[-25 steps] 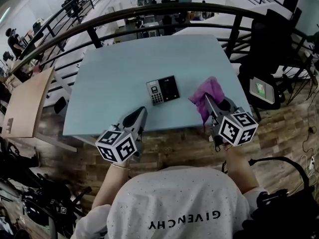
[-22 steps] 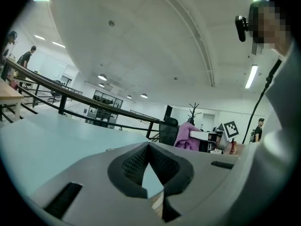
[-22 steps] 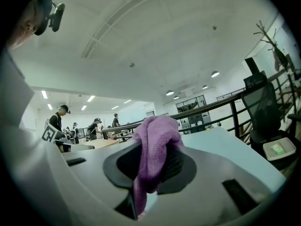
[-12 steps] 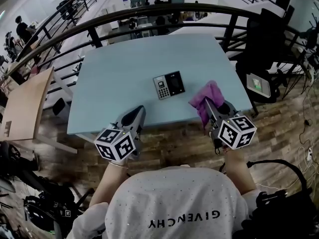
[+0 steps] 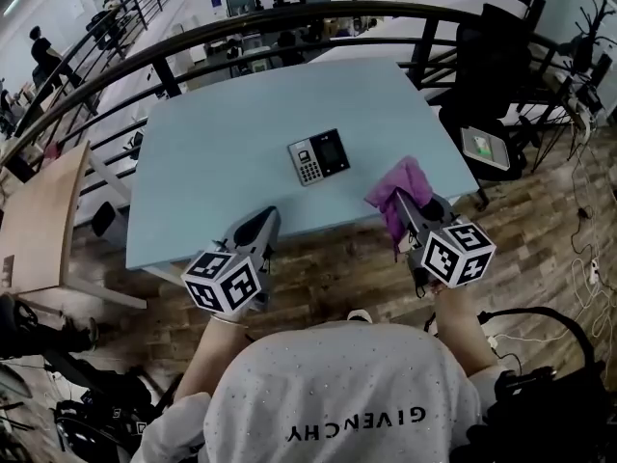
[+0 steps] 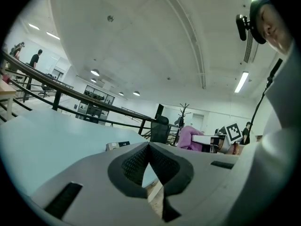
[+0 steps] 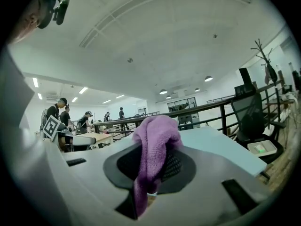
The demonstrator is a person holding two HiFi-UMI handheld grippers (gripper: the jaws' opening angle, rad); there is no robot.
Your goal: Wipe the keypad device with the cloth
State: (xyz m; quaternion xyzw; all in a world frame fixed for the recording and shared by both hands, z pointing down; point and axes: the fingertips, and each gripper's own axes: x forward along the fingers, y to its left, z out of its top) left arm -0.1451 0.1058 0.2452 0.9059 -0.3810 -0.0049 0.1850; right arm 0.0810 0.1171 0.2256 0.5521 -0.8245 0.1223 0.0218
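A small keypad device (image 5: 319,155), black with a grey key block, lies flat near the middle of the pale blue table (image 5: 222,152). My right gripper (image 5: 397,199) is shut on a purple cloth (image 5: 401,187), which bunches over its tip and hangs down between the pads (image 7: 151,161). It hovers at the table's front right edge, right of the keypad and apart from it. My left gripper (image 5: 266,222) is shut with nothing in it, over the front edge, left of and nearer than the keypad (image 6: 117,146).
A black railing (image 5: 289,22) curves behind the table. A wooden table (image 5: 39,220) stands at the left, a dark office chair (image 5: 487,75) at the right. Wood-plank floor lies below the grippers. People stand in the far background.
The head view has shifted: the table and keypad sit higher and farther from both grippers than a second ago. Both grippers keep their places in the frame, the cloth still held.
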